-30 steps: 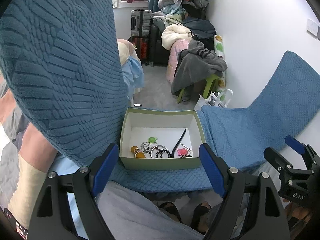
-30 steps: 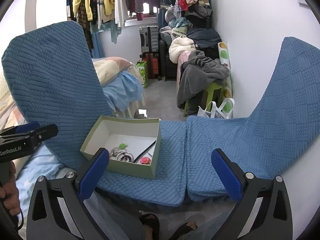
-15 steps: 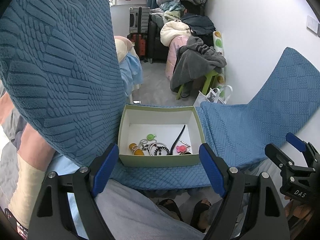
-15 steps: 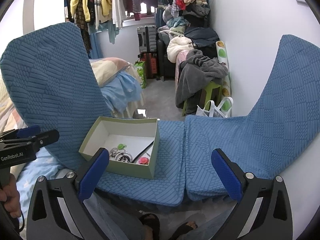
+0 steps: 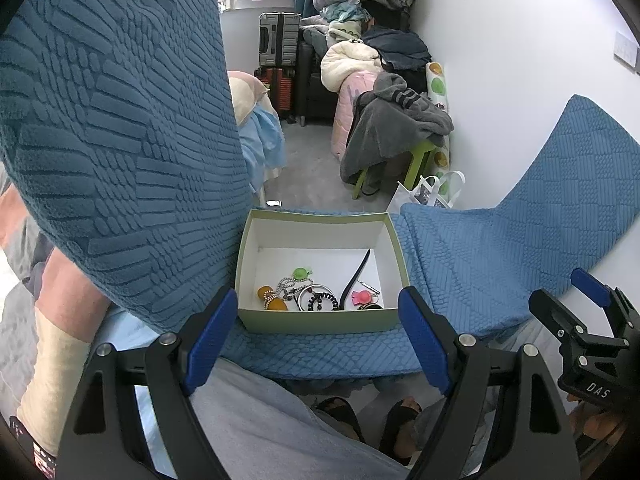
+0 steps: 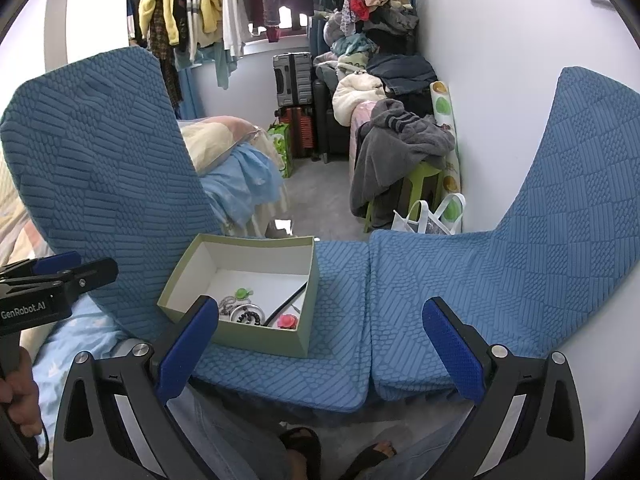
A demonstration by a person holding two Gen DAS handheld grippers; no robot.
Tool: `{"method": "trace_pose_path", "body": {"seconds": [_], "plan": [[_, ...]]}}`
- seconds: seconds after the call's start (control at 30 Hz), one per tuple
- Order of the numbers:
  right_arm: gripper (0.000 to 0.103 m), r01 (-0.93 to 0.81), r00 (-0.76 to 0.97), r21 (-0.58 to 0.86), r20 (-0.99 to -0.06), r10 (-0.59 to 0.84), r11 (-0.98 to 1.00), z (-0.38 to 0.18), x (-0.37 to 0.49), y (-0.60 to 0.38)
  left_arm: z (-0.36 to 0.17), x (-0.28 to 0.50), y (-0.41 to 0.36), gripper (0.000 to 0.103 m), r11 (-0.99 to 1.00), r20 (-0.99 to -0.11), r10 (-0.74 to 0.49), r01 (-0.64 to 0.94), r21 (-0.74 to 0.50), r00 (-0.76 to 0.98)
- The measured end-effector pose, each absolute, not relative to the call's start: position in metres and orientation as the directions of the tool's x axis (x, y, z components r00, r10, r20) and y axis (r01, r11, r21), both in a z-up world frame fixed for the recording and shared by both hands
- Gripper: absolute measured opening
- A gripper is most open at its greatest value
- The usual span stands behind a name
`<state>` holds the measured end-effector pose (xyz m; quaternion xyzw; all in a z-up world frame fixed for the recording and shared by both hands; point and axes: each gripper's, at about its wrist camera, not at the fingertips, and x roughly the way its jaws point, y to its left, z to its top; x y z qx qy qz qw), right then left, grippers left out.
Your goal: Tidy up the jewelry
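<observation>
One green box (image 5: 320, 320) sits on the blue cushion (image 5: 460, 264), its jewelry bunched along the near wall. The left wrist view looks straight in: two amber beads (image 5: 271, 298), one green charm (image 5: 300, 273), one pink charm (image 5: 362, 297), a dark beaded bracelet (image 5: 318, 300), one black strap (image 5: 356, 276). From the right wrist view the box's (image 6: 256, 336) near wall hides the beads (only the charms and bracelet show). The left gripper (image 5: 314, 344) hangs wide and empty before the box; the right gripper (image 6: 320, 354) is equally wide, empty, over the cushion seam.
</observation>
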<state>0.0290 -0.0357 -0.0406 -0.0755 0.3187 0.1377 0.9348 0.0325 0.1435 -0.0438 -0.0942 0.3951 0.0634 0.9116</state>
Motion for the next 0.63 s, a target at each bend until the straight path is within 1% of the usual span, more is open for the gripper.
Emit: {"method": "trace_pose_path", "body": {"seconds": [0.63], "plan": [[0.102,-0.298,0.756,-0.056,-0.623,0.2,0.953,-0.043,0.0301,-0.038,-0.0422,0.0338,0.1371,0.082,0.975,-0.735,0.032,-0.183,-0.126,0.678]]}}
